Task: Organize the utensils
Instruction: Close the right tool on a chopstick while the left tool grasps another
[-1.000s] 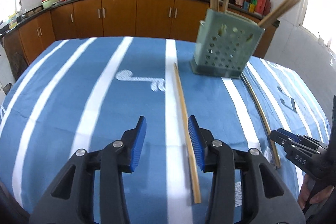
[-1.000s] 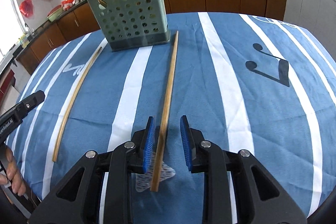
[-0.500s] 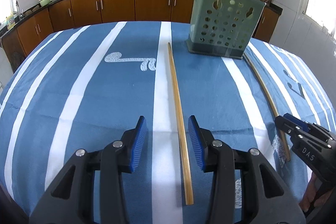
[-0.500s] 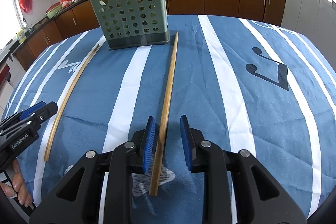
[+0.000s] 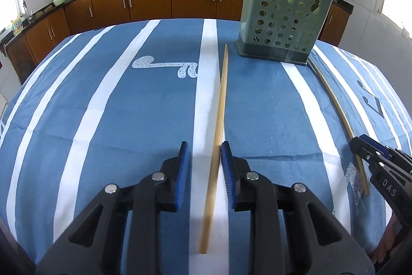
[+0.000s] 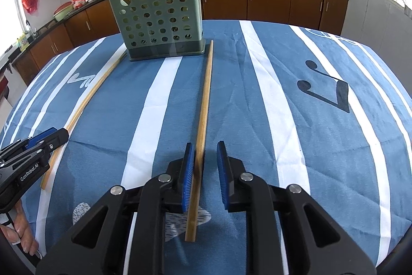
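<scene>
Two long wooden chopsticks lie on the blue striped tablecloth. One chopstick (image 5: 218, 130) runs between the open jaws of my left gripper (image 5: 203, 166), close to the right pad. The other chopstick (image 6: 202, 125) runs between the open jaws of my right gripper (image 6: 204, 166), against the left pad. Each view also shows the other chopstick off to the side (image 5: 337, 110) (image 6: 85, 105) with the other gripper near its end (image 5: 360, 143) (image 6: 58, 134). A green perforated utensil holder (image 5: 283, 25) (image 6: 157, 17) stands at the far end with several chopsticks in it.
The table (image 5: 128, 120) is covered by a blue cloth with white stripes and music-note prints. Wooden kitchen cabinets (image 5: 154, 1) and a dark counter with woks, bottles and bowls stand behind it. A hand (image 6: 18, 233) shows at the lower left of the right wrist view.
My left gripper has shifted right, so the chopstick now lies between its jaws, which are narrower. My right gripper has moved a little forward along its chopstick.
</scene>
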A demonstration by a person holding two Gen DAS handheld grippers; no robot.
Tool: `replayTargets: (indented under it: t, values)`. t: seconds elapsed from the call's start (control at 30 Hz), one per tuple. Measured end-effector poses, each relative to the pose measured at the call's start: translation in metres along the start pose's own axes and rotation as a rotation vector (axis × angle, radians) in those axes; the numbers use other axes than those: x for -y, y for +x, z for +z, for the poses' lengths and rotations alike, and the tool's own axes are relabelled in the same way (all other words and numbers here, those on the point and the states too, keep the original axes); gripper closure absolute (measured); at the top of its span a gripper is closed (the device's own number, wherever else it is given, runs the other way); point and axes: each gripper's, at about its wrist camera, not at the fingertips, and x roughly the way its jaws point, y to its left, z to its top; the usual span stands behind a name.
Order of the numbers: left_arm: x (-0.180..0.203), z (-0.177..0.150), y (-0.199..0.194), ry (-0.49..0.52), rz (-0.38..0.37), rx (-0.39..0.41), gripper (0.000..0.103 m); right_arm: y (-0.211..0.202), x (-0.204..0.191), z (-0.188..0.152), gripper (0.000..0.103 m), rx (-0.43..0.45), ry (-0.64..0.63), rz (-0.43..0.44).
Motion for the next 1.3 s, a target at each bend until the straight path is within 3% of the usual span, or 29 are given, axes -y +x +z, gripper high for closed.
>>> replayTargets:
  t: [0.1, 0.23, 0.67, 0.9, 1.1, 1.3]
  values:
    - [0.000, 0.001, 0.001, 0.000, 0.017, 0.000, 0.091, 0.000, 0.000, 0.000, 0.092, 0.002, -0.006, -0.023]
    - [-0.005, 0.003, 0.002, -0.010, 0.015, -0.004, 0.095, 0.002, 0.007, 0.003, 0.095, -0.006, 0.010, -0.027]
    - [-0.048, 0.031, 0.021, -0.097, 0.060, -0.035, 0.095, 0.018, 0.057, 0.029, 0.095, -0.023, 0.098, -0.099]
    - [-0.047, 0.043, 0.032, -0.052, 0.034, -0.026, 0.095, 0.031, 0.052, 0.042, 0.095, -0.016, 0.048, -0.075]
    - [-0.048, 0.040, 0.031, -0.040, 0.015, -0.014, 0.084, 0.032, 0.051, 0.042, 0.095, -0.010, 0.038, -0.066]
    - [-0.049, 0.041, 0.032, -0.045, 0.009, -0.015, 0.083, 0.032, 0.052, 0.042, 0.094, -0.011, 0.043, -0.064]
